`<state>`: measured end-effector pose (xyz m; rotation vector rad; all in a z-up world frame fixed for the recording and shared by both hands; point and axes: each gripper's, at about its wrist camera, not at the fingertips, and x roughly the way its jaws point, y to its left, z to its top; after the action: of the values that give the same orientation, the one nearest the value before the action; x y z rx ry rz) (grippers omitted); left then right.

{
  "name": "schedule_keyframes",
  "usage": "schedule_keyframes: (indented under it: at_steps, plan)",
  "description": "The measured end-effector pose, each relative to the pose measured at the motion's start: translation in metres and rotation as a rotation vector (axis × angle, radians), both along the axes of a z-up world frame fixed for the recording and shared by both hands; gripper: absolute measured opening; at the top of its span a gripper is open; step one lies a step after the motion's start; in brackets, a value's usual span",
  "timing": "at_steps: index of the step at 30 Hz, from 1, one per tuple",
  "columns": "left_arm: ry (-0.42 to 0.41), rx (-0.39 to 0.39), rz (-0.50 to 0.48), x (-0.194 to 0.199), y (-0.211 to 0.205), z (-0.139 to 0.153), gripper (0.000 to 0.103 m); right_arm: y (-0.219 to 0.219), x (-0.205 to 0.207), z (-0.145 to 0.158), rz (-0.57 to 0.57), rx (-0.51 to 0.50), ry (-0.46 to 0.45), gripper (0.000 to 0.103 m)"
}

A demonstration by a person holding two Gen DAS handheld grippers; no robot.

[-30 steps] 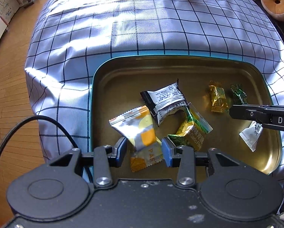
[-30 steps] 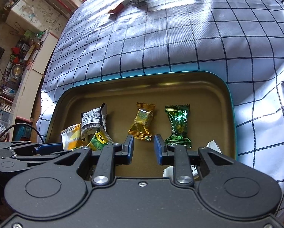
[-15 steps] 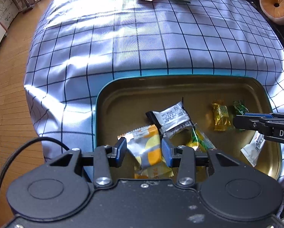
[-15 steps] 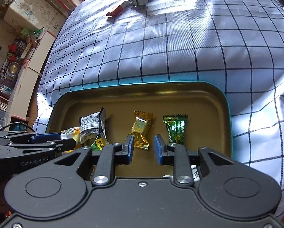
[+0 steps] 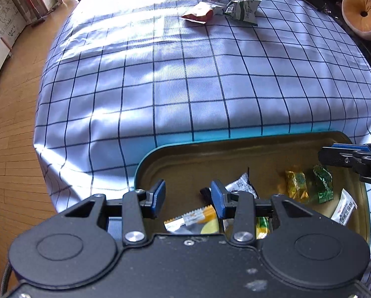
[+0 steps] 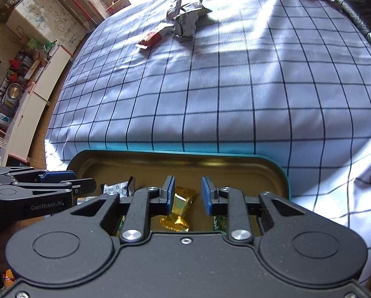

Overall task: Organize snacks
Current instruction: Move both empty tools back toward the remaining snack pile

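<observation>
both your grippers, left gripper [image 5: 187, 198] and right gripper [image 6: 186, 193], hang part-open and empty over the tin [image 5: 247, 144]; the loose snacks [image 6: 180, 22] lie straight ahead, far across the cloth [image 6: 235, 94], neither hand clearly nearer.

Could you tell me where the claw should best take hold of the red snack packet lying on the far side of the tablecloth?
Probably across the narrow width of the red snack packet, at its near free end, coming from above. It lies flat on the tablecloth, and its far end touches the white-green packets, so the near end leaves room for both fingers.

Bare tablecloth [image 5: 185, 87] between tin [image 5: 235, 146] and packets [image 5: 225, 7]
</observation>
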<state>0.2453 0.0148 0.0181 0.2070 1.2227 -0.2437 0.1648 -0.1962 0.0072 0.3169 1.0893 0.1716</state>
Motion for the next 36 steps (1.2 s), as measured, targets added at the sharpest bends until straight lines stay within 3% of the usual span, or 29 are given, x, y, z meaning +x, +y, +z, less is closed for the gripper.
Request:
schedule_keyframes:
  at_steps: [11,36]
  plan:
    - [-0.012,-0.01,0.016,0.044,-0.006,-0.002,0.042,-0.011,0.031,0.002,-0.016,-0.017,-0.021,0.037]
    - [-0.133,-0.038,0.03,0.209,-0.047,0.001,0.042,-0.01,0.13,-0.001,-0.005,-0.057,-0.062,0.037]
